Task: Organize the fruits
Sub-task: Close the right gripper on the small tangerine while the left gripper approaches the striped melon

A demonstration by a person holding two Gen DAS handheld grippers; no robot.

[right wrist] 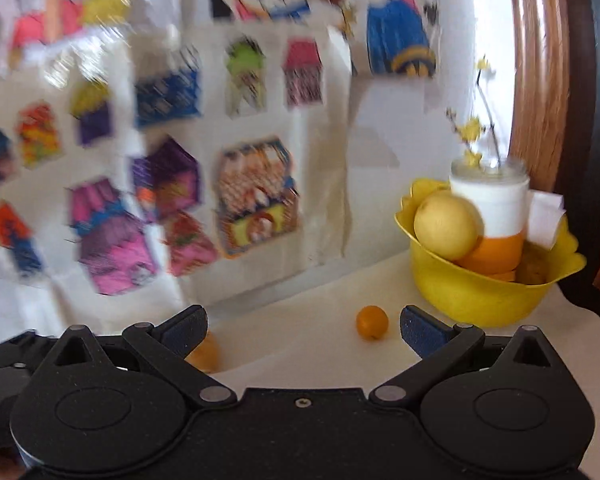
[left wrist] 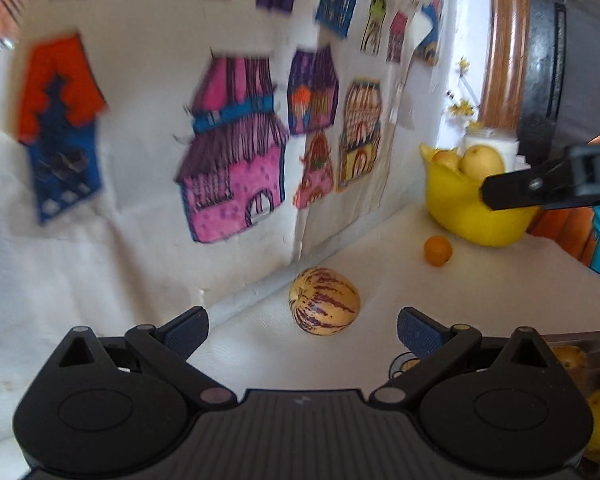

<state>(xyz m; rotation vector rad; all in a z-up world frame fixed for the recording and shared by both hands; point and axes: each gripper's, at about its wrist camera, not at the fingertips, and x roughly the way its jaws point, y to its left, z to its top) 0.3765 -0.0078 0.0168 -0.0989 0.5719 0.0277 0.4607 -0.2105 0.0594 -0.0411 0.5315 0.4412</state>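
A yellow, purple-striped melon (left wrist: pixel 324 301) lies on the white table just ahead of my left gripper (left wrist: pixel 302 330), which is open and empty. A small orange fruit (left wrist: pixel 437 250) lies farther right, before a yellow bowl (left wrist: pixel 466 210) holding yellow apples (left wrist: pixel 482 162). The right gripper's black body (left wrist: pixel 556 184) reaches in over the bowl. In the right wrist view my right gripper (right wrist: pixel 304 332) is open and empty. The small orange fruit (right wrist: pixel 372 322) lies between its fingers, farther off. The yellow bowl (right wrist: pixel 472 292) holds a yellow apple (right wrist: pixel 446 226) and an orange (right wrist: pixel 494 254). The melon (right wrist: pixel 205 354) peeks from behind the left finger.
A white wall with coloured house drawings (left wrist: pixel 232 152) stands close behind the table. A white jar with yellow flowers (right wrist: pixel 488 196) stands behind the bowl. A metal tray with yellow fruit (left wrist: pixel 596 396) sits at the lower right. A wooden frame (right wrist: pixel 540 72) rises on the right.
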